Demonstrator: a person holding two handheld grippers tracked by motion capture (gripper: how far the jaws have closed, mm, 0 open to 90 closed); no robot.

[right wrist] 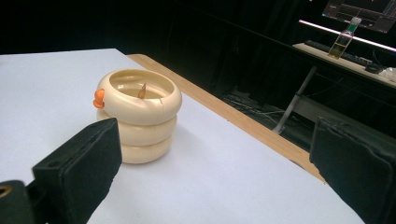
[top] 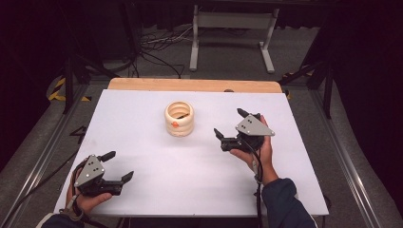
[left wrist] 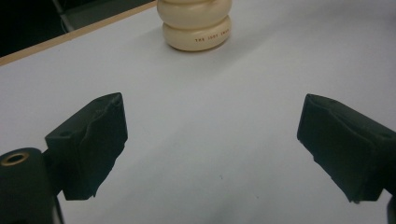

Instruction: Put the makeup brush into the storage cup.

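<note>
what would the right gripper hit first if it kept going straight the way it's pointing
Probably the cream ringed holder. The right gripper points left across the white table toward it, jaws open, nothing between them. Its line may pass just beside the holder; depth is unclear.

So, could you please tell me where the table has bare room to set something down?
Nearly everywhere: the white table is bare between the left gripper and the cream ringed holder, and across its near middle. Only the gap between holder and right gripper is narrower.
</note>
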